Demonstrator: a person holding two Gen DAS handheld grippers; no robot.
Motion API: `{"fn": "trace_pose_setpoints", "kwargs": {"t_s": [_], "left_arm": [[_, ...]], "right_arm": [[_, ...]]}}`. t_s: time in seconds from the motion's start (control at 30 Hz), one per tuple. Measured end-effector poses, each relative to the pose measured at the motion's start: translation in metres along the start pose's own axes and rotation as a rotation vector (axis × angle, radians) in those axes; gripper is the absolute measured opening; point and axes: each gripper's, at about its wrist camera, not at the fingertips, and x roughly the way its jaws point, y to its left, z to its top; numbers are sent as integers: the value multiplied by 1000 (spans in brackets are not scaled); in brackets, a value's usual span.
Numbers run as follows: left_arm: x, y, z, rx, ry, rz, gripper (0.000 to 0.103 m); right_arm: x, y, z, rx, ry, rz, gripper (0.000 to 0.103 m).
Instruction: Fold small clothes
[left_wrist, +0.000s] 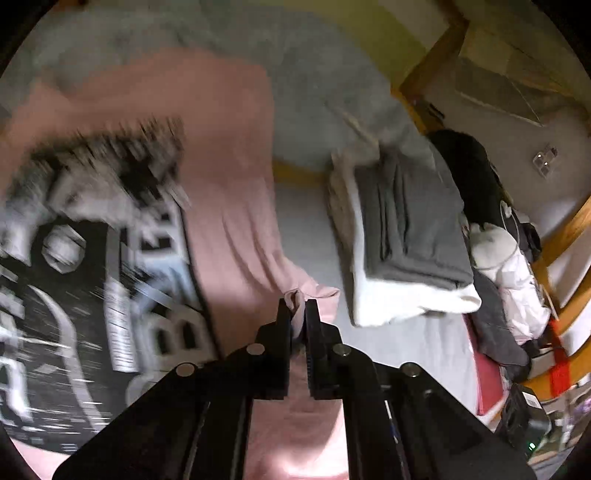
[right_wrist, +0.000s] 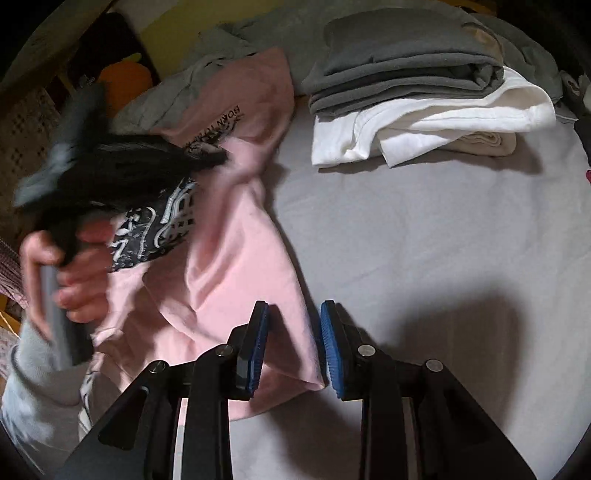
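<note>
So nearest thing in the right wrist view is the right gripper, jaws standing apart with a gap between the blue pads. The bottom corner of the pink t-shirt lies in that gap, and the left pad looks to be against the cloth, but the right pad isn't pressing on anything I can see, so it's not a real grip.

The left gripper is the opposite story: in its own view the jaws are pinched nearly together on a small bunched fold of the pink shirt's edge, cloth poking up between the tips. From the right wrist view you can also see the person's left hand wrapped around that gripper's handle, on the left side of the shirt, all motion-blurred.

The shirt itself is spread crumpled on the grey bedsheet, with a big black-and-white graphic print on it, blurry in the left view.

Past the shirt, to its right and further back, sits a stack of folded clothes: grey on top, white under it, something beige at the bottom. It's apart from the shirt, bare sheet between them.

Behind the shirt there's a rumpled grey garment, which the shirt's far end lies partly over.
</note>
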Motion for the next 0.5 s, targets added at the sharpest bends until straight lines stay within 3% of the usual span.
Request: {"fn": "trace_pose_setpoints", "kwargs": {"t_s": [0.03, 0.07, 0.17, 0.33, 0.43, 0.5], "left_arm": [[-6, -1, 2, 20, 4, 28, 6], [-6, -3, 4, 35, 21, 52, 6], [-3, -2, 0, 65, 79, 156, 7], [-19, 0, -11, 97, 45, 200, 7], [-30, 13, -15, 105, 32, 236, 11], [-38, 22, -17, 105, 18, 232, 11]], "right_arm": [[0, -2, -1, 22, -4, -45, 10], [4, 2, 4, 37, -5, -71, 8], [5, 5, 5, 33, -6, -97, 6], [-6, -1, 3, 76, -32, -178, 0], [-34, -8, -16, 77, -135, -270, 0], [-46, -12, -29, 64, -187, -257, 0]]}}
